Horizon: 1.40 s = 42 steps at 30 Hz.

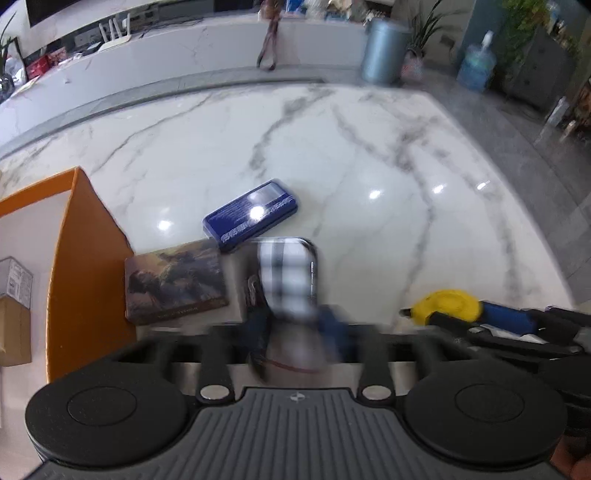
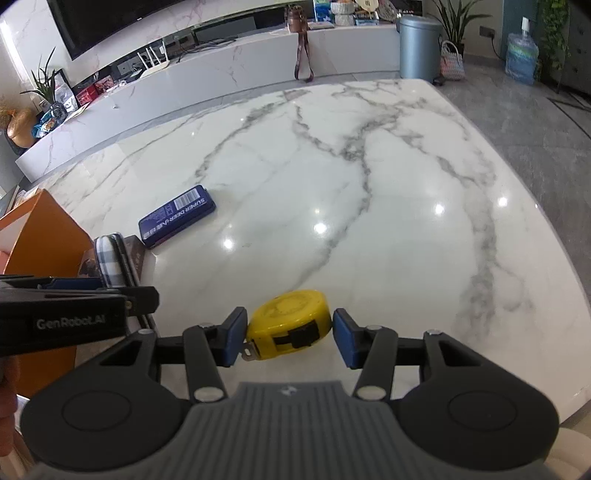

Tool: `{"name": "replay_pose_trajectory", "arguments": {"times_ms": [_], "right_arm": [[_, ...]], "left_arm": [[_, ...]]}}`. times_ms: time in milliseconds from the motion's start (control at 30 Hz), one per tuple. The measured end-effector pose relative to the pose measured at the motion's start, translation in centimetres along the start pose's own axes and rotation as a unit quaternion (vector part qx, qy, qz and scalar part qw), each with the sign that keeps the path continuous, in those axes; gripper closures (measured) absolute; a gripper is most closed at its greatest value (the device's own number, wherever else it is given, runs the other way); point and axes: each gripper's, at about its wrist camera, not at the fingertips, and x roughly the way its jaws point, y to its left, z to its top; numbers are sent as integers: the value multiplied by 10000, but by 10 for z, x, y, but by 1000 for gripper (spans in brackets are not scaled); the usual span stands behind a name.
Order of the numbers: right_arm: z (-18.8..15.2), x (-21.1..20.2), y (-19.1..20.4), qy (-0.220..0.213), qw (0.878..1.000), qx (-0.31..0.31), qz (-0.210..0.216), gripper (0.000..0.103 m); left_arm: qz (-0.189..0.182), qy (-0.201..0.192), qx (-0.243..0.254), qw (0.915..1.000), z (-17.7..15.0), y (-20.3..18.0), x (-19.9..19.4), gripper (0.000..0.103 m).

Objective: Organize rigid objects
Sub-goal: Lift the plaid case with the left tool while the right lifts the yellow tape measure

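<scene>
White marble table (image 2: 332,166) — left tool (image 1: 295,325) pinching plaid case (image 1: 286,273); right tool (image 2: 290,338) spread.

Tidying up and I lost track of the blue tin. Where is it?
The blue tin lies flat on the marble table, left of centre in both views, just beyond the picture box and right of the orange box.

Grey bin (image 2: 419,44) near potted plant (image 2: 452,22), water jug (image 2: 521,57) on floor; TV (image 2: 110,22) above white router (image 2: 153,61).
</scene>
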Motion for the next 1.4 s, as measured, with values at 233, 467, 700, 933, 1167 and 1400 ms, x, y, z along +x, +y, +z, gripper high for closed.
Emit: {"name": "replay_pose_trajectory", "arguments": {"times_ms": [233, 467, 700, 933, 1167, 1400], "right_arm": [[-4, -14, 4, -147, 9998, -147, -9, 51], [1, -5, -28, 73, 9975, 672, 198, 51], [0, 7, -41, 334, 9916, 1139, 517, 51], [0, 10, -35, 260, 9932, 940, 640, 51], [3, 27, -2, 310, 9980, -53, 556, 51], [1, 38, 9, 551, 9947, -394, 780, 51]], "left_arm": [[-35, -28, 323, 9995, -5, -5, -13, 88], [-162, -54, 1521, 9882, -11, -21, -14, 78], [-84, 542, 3150, 9475, -25, -39, 8, 45], [65, 1164, 1085, 9872, -15, -13, 28, 29], [6, 1047, -973, 9897, -24, 21, 29, 27], [32, 1104, -1511, 9823, -18, 40, 34, 23]]}}
